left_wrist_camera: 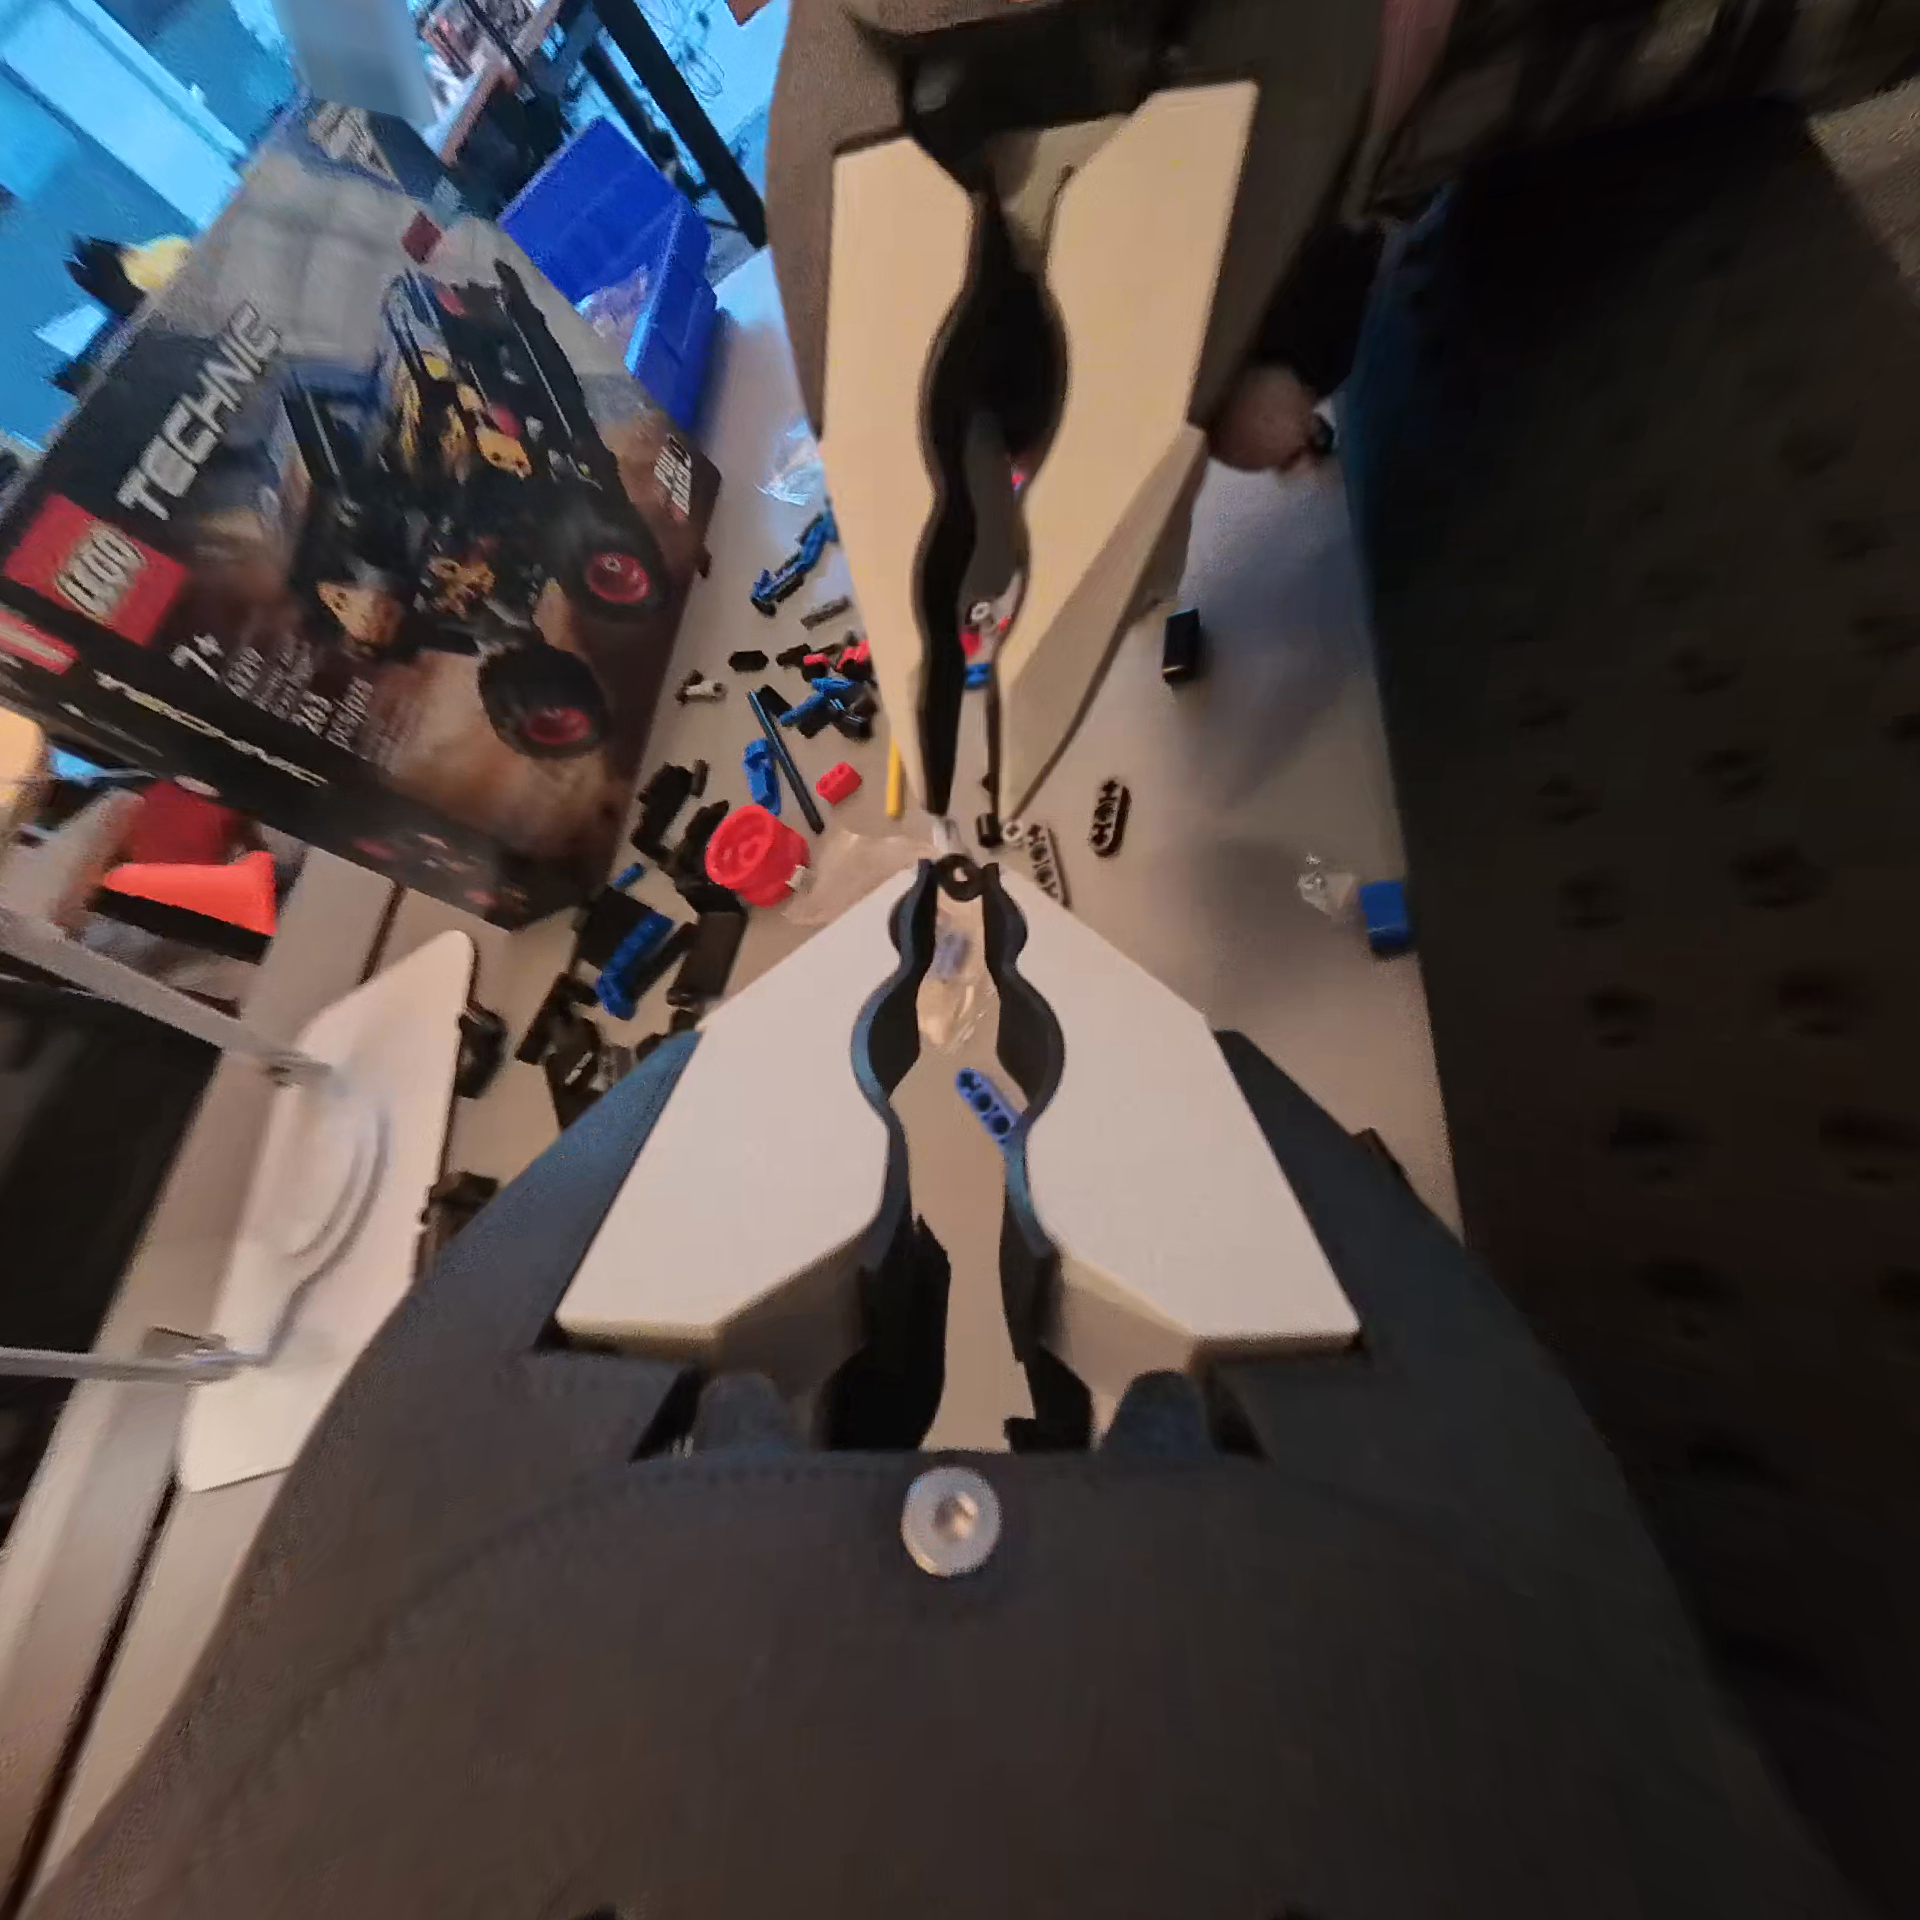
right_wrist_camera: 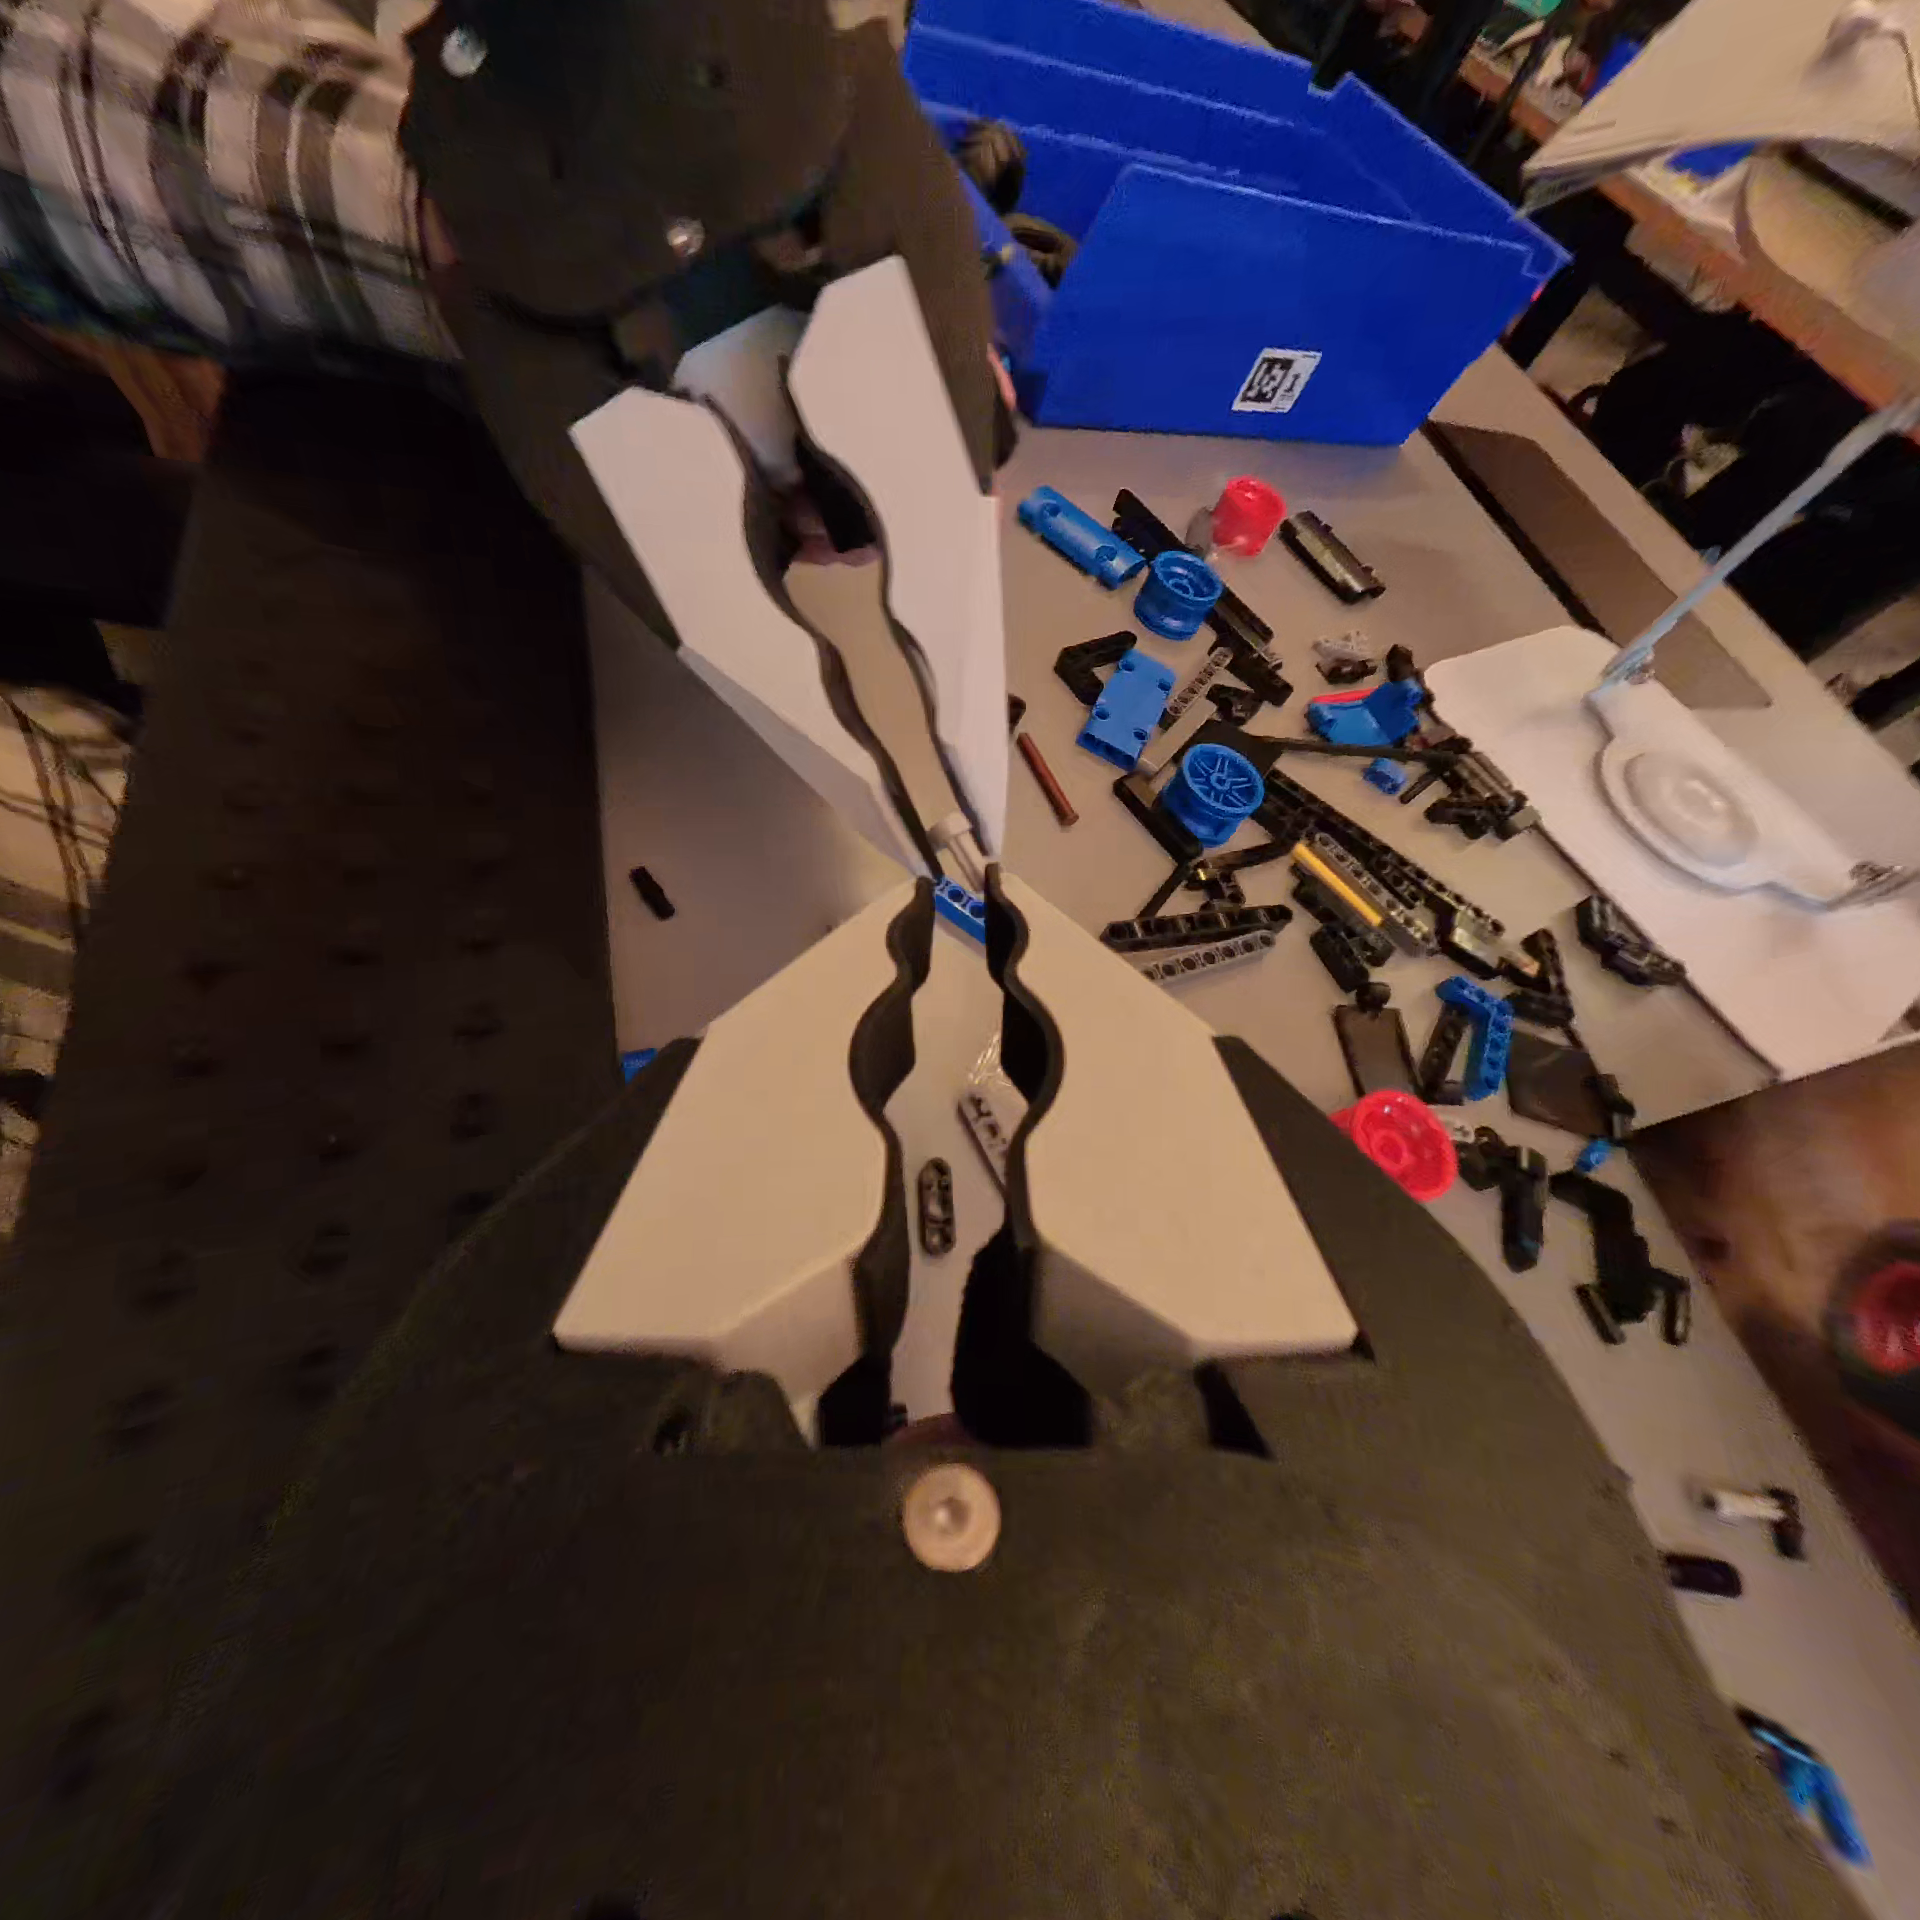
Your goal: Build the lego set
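Left wrist: ring piece (left_wrist_camera: 957,879) facing camera

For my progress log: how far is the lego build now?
Done: perhaps only a black frame with a yellow axle. In hand: the left tongs pinch a small black and grey piece; the right tongs meet it tip to tip. Left: nearly everything; blue wheels and red hubs lie unattached.

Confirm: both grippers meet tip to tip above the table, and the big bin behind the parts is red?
Not quite. The bin is blue, as the right wrist view shows. The rest holds: left gripper and right gripper meet tip to tip above the table.
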### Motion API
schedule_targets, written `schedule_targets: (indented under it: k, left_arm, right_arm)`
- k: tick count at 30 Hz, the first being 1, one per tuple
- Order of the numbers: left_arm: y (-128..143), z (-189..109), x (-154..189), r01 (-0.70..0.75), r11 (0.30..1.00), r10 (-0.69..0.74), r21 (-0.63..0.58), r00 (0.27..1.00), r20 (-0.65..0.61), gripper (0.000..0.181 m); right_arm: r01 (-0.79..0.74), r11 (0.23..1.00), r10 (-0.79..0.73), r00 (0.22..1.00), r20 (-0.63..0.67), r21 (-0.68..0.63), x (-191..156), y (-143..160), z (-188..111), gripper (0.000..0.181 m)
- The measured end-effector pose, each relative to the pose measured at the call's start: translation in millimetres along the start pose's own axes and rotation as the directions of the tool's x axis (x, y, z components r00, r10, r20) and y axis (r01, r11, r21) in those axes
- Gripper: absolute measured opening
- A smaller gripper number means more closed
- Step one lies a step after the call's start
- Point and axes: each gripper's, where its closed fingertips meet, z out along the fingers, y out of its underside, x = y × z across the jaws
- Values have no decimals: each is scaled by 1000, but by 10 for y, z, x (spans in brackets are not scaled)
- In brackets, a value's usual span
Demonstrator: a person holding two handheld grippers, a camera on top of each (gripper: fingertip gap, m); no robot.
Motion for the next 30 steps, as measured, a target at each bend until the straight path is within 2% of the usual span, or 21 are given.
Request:
schedule_targets:
  k: [8,17,23,30]
  left_arm:
    - [-81,-33,9,-263,965,262,-9,960,94,6]
    - [-176,-82,43,-471,882,468,-31,865,182,6]
    - [-227,-93,69,-546,836,543,-49,812,215,5]
    - [-220,-95,72,-551,833,547,-44,808,220,5]
  right_arm:
    - [-232,972,226,961,158,22,-36,-6,-40,9]
    - [-330,943,304,911,278,49,-129,-87,-80,8]
    - [-407,910,355,864,357,78,-152,-179,-146,6]
    - [-413,908,359,855,375,71,-171,-177,-137,7]
